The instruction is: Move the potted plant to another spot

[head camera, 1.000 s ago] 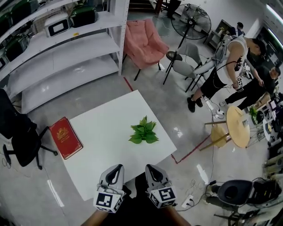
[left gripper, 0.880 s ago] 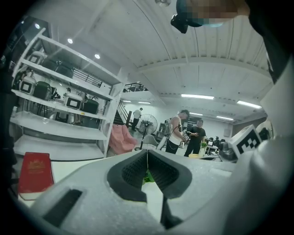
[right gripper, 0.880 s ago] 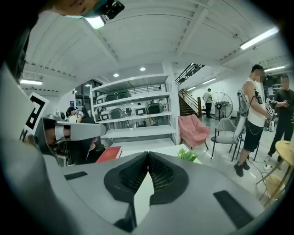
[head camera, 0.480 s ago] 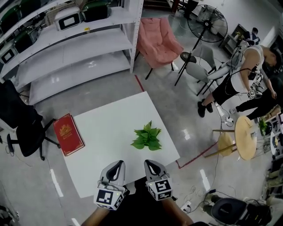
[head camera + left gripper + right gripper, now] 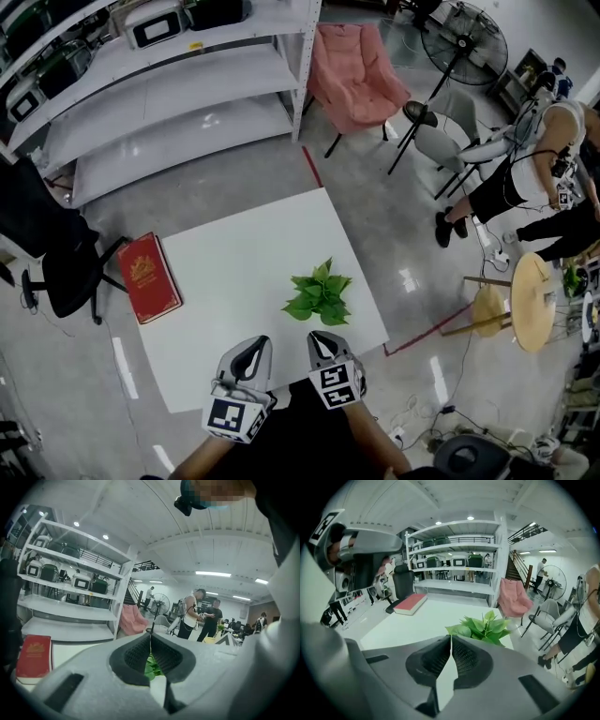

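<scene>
at white table's [image 5: 234, 272] near edge: left gripper [image 5: 251, 349], right gripper [image 5: 319, 342], jaws pressed together, empty. potted plant [image 5: 319, 293] just beyond, untouched.

Left gripper [image 5: 251, 350] and right gripper [image 5: 320, 344], held side by side, forearms behind them; each gripper's jaws meet at the tips.

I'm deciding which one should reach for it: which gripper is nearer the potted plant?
Right. The right gripper is just on the person's side of the potted plant, at the table's near edge. The left gripper is beside it, farther off to the plant's left. Both are shut.
</scene>
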`<state>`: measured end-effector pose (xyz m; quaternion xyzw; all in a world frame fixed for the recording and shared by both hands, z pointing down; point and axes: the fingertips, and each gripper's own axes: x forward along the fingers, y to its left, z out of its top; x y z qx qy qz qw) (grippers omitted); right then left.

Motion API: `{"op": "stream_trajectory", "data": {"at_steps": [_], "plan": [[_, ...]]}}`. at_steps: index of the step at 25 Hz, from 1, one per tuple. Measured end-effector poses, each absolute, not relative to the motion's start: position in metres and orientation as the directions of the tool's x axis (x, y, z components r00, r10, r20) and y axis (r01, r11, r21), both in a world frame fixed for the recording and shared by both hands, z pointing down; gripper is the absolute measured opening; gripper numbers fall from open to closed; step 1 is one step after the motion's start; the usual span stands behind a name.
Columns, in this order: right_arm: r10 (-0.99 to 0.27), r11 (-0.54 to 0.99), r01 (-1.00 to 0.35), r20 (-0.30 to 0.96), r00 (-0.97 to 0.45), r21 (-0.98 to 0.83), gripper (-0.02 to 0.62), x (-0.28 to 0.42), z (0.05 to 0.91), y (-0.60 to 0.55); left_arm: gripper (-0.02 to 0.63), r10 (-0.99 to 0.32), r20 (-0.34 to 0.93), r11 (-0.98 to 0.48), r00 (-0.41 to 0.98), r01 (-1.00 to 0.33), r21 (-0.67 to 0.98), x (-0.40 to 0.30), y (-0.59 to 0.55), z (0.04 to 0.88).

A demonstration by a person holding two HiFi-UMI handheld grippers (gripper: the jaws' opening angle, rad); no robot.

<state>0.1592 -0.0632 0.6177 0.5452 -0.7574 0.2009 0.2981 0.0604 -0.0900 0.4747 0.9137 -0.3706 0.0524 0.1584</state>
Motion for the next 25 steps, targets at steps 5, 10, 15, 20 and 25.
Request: {"op": "stream_trajectory", "data": {"at_steps": [5,10,15,20,25], "plan": [[-0.647,0.389,-0.915,0.739,-0.186,0.111,0.015,0.170,0.646,-0.075,0.020,-0.665,0.230,-0.667,0.711,-0.703,0.246,0.063,-0.099,0.479],[-0.603,0.449,-0.875,0.784,-0.148,0.180,0.015,0.174,0.672,-0.086,0.020,-0.663,0.245,-0.662,0.708,-0.707,0.250,0.067,-0.105,0.485],[-0.573,0.491,-0.838,0.813,-0.104,0.239,0.015,0.181,0.688,-0.094,0.020,-0.659,0.255,-0.659,0.707,-0.707,0.256,0.071,-0.109,0.488],[-0.546,0.532,-0.802,0.834,-0.081,0.270,0.015,0.184,0.701,-0.098,0.020,-0.663,0.261,-0.654,0.702,-0.712,0.255,0.073,-0.118,0.491],[-0.523,0.564,-0.771,0.850,-0.058,0.294,0.015,0.187,0.710,-0.102,0.020,-0.666,0.271,-0.645,0.695,-0.719,0.258,0.075,-0.126,0.493]]}}
